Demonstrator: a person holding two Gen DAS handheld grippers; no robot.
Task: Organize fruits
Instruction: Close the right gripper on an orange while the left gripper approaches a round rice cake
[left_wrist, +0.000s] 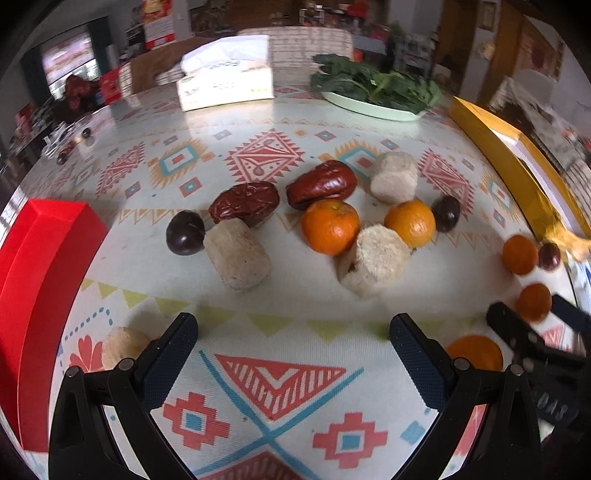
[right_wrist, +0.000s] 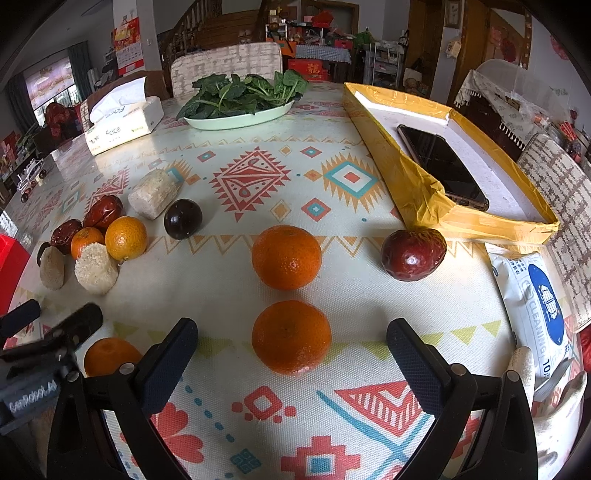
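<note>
Two grippers, left (left_wrist: 293, 339) and right (right_wrist: 291, 345), spread wide, empty. Nearest orange (right_wrist: 291, 336) lower centre between right fingers, untouched; second orange (right_wrist: 286, 257) just above. Mixed fruit cluster (left_wrist: 295, 221) mid-frame ahead of left.

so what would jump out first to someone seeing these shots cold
Probably the bright orange mandarin sitting right between the open fingers of the right hand-held gripper, with a second mandarin just beyond it on the patterned tablecloth. Next, the mixed cluster of red dates, dark plums and pale rolls ahead of the open left hand-held gripper. The yellow-edged tray holding a phone stands out at right.
</note>
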